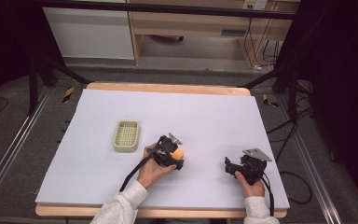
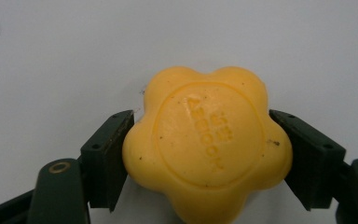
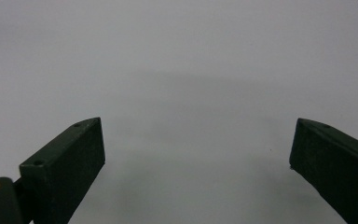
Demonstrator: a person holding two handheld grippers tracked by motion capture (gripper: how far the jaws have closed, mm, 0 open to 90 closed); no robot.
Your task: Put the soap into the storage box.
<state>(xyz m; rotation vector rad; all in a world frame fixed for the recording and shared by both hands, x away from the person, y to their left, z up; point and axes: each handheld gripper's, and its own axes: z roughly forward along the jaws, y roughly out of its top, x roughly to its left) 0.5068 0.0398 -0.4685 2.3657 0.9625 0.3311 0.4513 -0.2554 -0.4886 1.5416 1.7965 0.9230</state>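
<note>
A yellow flower-shaped soap bar [image 2: 207, 144] with embossed letters lies on the white table sheet. My left gripper [image 2: 203, 156] has both jaws pressed against its sides, shut on it. In the high view the soap [image 1: 179, 153] peeks out orange-yellow past the left gripper [image 1: 173, 156], near the table's middle. My right gripper [image 1: 230, 167] rests at the front right, and its jaws [image 3: 196, 163] stand wide open over bare sheet with nothing between them.
A pale green slotted soap dish [image 1: 126, 136] sits left of the left gripper. The white sheet [image 1: 205, 112] covers the wooden table. Black frame legs and cables lie beyond the table's edges.
</note>
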